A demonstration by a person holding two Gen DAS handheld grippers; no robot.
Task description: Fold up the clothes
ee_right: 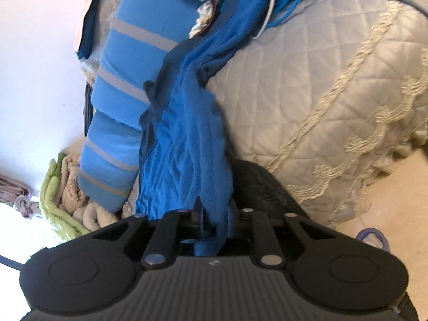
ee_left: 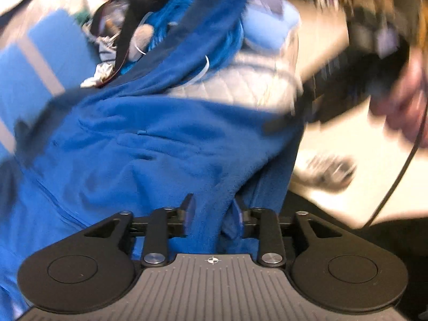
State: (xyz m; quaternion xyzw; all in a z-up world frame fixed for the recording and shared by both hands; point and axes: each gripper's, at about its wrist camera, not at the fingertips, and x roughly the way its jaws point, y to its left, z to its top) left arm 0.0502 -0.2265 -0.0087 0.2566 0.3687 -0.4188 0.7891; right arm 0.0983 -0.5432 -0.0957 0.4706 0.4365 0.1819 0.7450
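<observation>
A bright blue fleece garment point(ee_left: 149, 144) lies across the bed and fills the left wrist view. My left gripper point(ee_left: 213, 208) is low in the middle, its fingers standing apart with a thick fold of the fleece lying loosely between them. In the right wrist view the same fleece point(ee_right: 187, 144) hangs stretched from the bed edge down to my right gripper point(ee_right: 214, 219), which is shut on its lower end. The right gripper's black body point(ee_left: 345, 80) and the hand point(ee_left: 409, 101) holding it appear blurred at the upper right of the left wrist view.
A grey quilted bedspread point(ee_right: 307, 85) with a lace trim covers the bed. A light blue striped folded piece point(ee_right: 128, 85) lies left of the fleece, and mixed clothes point(ee_left: 120, 34) are piled behind. A green and beige blanket point(ee_right: 67, 195) sits on the floor by the white wall.
</observation>
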